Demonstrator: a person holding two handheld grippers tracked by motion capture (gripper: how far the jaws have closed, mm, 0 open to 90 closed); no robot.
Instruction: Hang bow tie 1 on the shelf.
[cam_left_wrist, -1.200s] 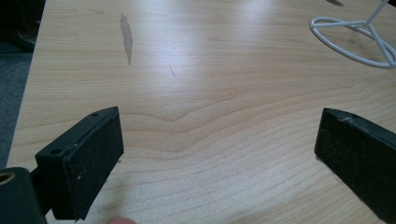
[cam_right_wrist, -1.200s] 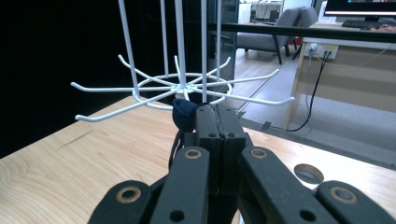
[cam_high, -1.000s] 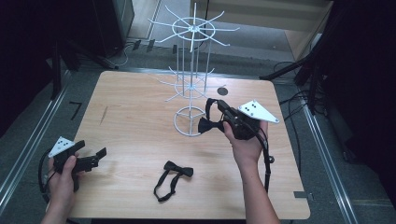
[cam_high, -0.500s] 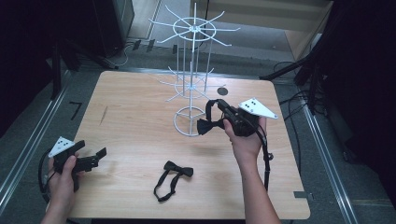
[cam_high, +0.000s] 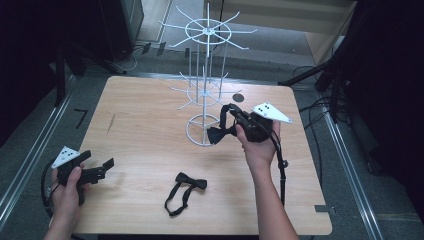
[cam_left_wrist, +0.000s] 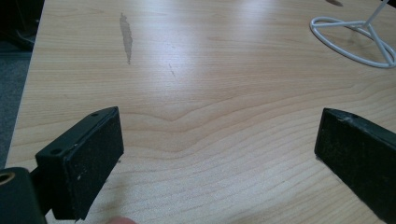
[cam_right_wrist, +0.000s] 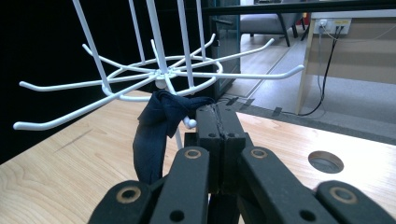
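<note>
A white wire display rack (cam_high: 205, 85) stands at the back middle of the wooden table (cam_high: 145, 125). My right gripper (cam_high: 231, 117) is just right of the rack's lower tier, shut on a dark bow tie (cam_high: 218, 134) that hangs over the ring base. In the right gripper view my right gripper (cam_right_wrist: 217, 112) pinches the bow tie's (cam_right_wrist: 156, 126) fabric beside a prong tip of the rack (cam_right_wrist: 159, 74). A second black bow tie (cam_high: 190, 182) with its strap lies flat near the front middle. My left gripper (cam_high: 106, 167) rests low at the front left, open and holding nothing (cam_left_wrist: 219, 135).
The rack's ring base (cam_left_wrist: 355, 39) lies ahead and to the right of the left gripper. A round cable hole (cam_right_wrist: 325, 161) sits in the tabletop right of the rack. Rails and cables run along the floor around the table.
My right gripper has edged slightly left toward the rack with the bow tie in it. The left gripper has stayed put.
</note>
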